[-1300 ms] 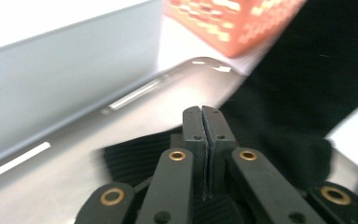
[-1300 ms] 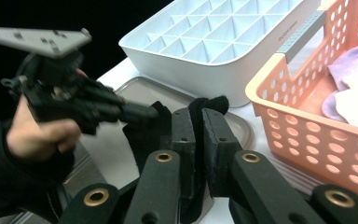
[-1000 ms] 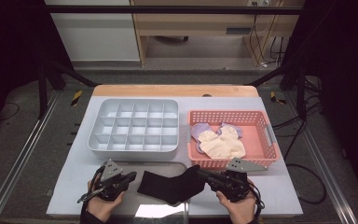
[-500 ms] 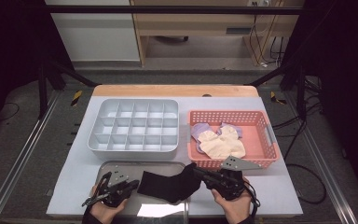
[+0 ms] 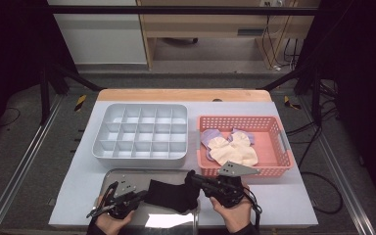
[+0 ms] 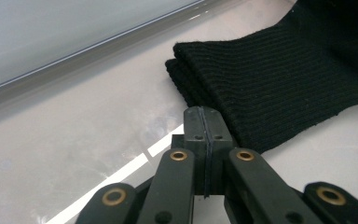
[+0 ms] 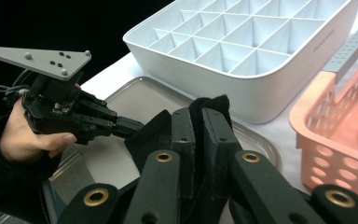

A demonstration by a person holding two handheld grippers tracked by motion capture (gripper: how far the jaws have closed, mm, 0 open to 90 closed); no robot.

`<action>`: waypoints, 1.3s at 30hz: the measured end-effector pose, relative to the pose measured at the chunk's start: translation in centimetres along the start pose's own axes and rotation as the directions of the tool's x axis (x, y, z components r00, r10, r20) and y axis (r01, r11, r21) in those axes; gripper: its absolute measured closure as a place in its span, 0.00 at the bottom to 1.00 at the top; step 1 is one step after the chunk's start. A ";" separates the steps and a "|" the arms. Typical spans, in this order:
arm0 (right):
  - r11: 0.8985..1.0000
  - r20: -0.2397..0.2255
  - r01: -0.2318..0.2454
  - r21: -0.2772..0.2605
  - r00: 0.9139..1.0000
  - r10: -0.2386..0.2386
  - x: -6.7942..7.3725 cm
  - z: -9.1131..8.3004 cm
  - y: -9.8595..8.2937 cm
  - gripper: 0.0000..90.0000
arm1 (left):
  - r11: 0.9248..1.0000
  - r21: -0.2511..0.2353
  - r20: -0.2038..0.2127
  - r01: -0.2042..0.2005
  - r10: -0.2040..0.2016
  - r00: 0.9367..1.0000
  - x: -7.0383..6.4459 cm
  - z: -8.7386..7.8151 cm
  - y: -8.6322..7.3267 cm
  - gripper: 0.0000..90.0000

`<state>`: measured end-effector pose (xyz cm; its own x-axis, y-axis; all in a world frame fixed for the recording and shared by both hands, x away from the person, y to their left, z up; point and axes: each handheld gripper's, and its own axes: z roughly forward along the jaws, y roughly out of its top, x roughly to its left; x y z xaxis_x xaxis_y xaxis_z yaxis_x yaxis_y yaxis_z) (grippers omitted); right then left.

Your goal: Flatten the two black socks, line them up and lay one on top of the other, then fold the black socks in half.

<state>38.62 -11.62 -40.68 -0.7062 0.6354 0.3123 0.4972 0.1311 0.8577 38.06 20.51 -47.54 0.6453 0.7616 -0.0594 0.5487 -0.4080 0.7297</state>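
One black ribbed knit sock [image 5: 171, 194], folded, lies on one shiny metal tray [image 5: 127, 174] at the near edge of the surface. Right gripper [image 5: 194, 180]: jaws pinched on the sock's right end. Left gripper [image 5: 138, 196]: jaws pressed together, empty, tips just beside the sock's left end. Far left: one grey plastic divided box [image 5: 141, 132], sixteen square compartments. Far right: one pink perforated basket [image 5: 272, 133] holding pale socks [image 5: 232, 148].
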 end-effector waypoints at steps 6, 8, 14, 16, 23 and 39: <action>1.000 -0.001 0.013 0.016 1.000 -0.013 0.5 0.5 0.0 0.94 | 1.000 -0.015 -0.007 0.024 -0.024 1.000 0.4 -0.3 0.0 0.99; 1.000 -0.005 0.013 0.021 1.000 -0.013 0.6 0.8 0.1 0.94 | 1.000 -0.008 -0.006 0.027 -0.027 1.000 0.3 -0.2 -0.1 0.99; 0.998 -0.017 0.037 0.044 0.999 -0.037 1.7 2.4 0.4 0.94 | 1.000 0.003 0.009 0.007 -0.007 1.000 -0.2 -0.1 -0.2 0.99; 0.997 -0.026 0.047 0.056 0.999 -0.046 2.2 3.2 0.5 0.94 | 1.000 0.004 0.011 0.005 -0.005 1.000 -0.3 -0.1 -0.2 0.99; 0.988 -0.034 0.100 0.116 0.995 -0.097 3.8 6.5 0.6 0.94 | 1.000 0.002 0.012 -0.003 0.003 1.000 -0.8 -0.1 -0.2 0.99; 0.951 0.022 0.131 0.279 0.989 -0.143 4.9 12.5 -1.1 0.93 | 1.000 0.000 0.010 0.007 -0.007 1.000 -0.5 -0.4 -0.2 0.99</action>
<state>40.92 0.87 -45.20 -0.7586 0.6270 0.1772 0.5210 0.4204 0.7429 37.44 20.45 -47.44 0.6469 0.7592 -0.0715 0.5530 -0.4025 0.7295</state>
